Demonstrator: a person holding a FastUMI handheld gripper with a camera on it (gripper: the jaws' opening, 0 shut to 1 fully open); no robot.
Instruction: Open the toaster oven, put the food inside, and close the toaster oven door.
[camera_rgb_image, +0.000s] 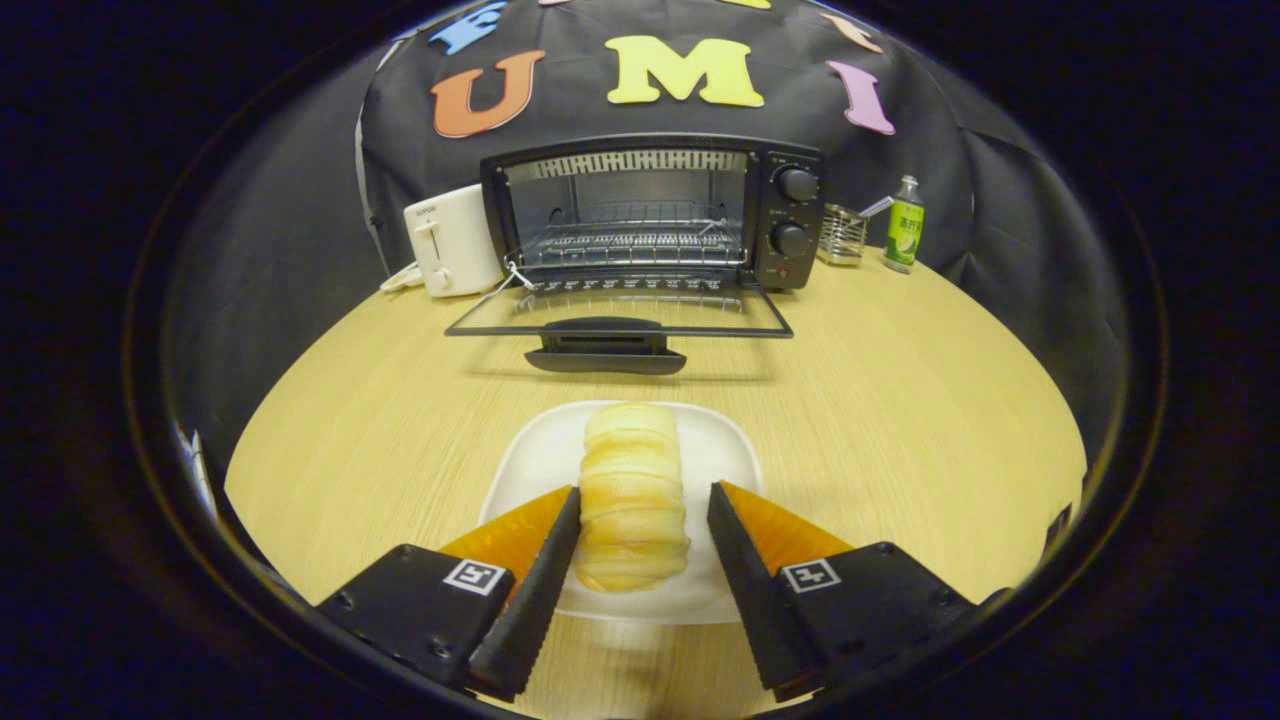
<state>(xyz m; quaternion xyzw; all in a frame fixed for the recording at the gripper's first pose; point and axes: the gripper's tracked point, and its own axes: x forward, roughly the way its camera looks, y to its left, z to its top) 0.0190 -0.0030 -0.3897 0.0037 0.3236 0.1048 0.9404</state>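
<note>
- Far off to your left, beyond the fingers, a white toaster (452, 240) stands against the left side of the toaster oven.
- Your gripper (643, 505) is spread wide, one finger on each side of the bread roll (630, 495). The left finger sits right at the roll's side; I cannot tell whether it touches. The right finger is clearly apart from it, so you have no hold on it yet.
- The roll lies lengthwise on a white plate (720, 450), pointing away from you, between the fingers and reaching a little ahead of them.
- Straight ahead, beyond the plate, the toaster oven (650, 210) stands at the back of the wooden table (900, 400). Its glass door (615, 315) is folded down flat toward you, with the dark handle nearest the plate. The wire rack (630, 240) inside is bare.
- Bare tabletop separates the plate from the door handle.
- To the right of the oven stand a small wire basket (842, 235) and, just beside it, a green bottle (904, 225), both well away from your fingers.
</note>
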